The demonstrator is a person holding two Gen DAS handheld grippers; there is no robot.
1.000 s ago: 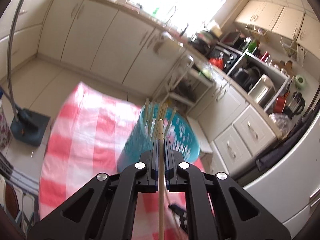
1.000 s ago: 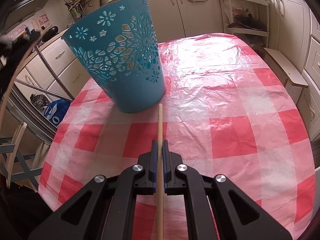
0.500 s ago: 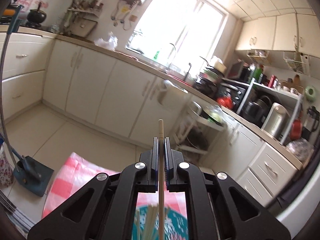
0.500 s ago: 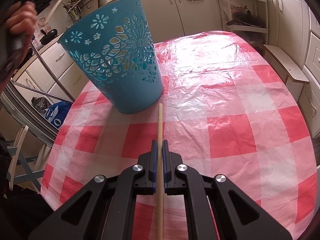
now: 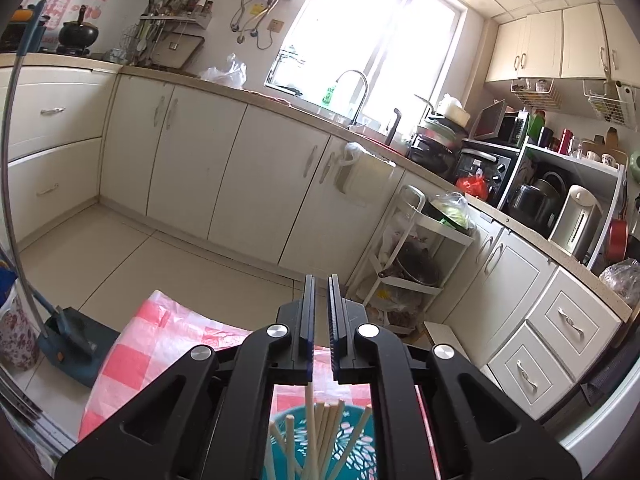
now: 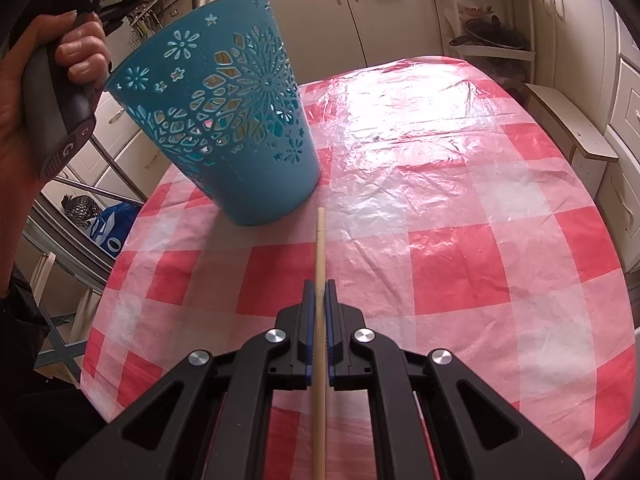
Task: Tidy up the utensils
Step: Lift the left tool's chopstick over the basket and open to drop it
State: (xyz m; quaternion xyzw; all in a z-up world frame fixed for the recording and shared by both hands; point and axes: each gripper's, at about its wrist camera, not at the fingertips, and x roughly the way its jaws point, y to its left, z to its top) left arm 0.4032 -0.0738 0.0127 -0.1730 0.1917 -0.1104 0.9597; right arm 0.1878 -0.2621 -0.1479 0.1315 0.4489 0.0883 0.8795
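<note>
Left hand-held gripper point(image 5: 321, 312) no longer has a chopstick between its jaws; they now show a small empty gap. That chopstick point(image 5: 309, 420) now stands in the blue basket point(image 5: 352, 440) with the other sticks. Left view swung up from the bench to the kitchen cabinets, basket now at bottom edge. In the right view, the person's left hand point(image 6: 76, 52) has come into frame beside the basket rim.

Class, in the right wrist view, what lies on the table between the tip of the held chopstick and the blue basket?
Nothing: between the chopstick tip and the blue basket only bare checked tablecloth shows, in the right wrist view.
</note>
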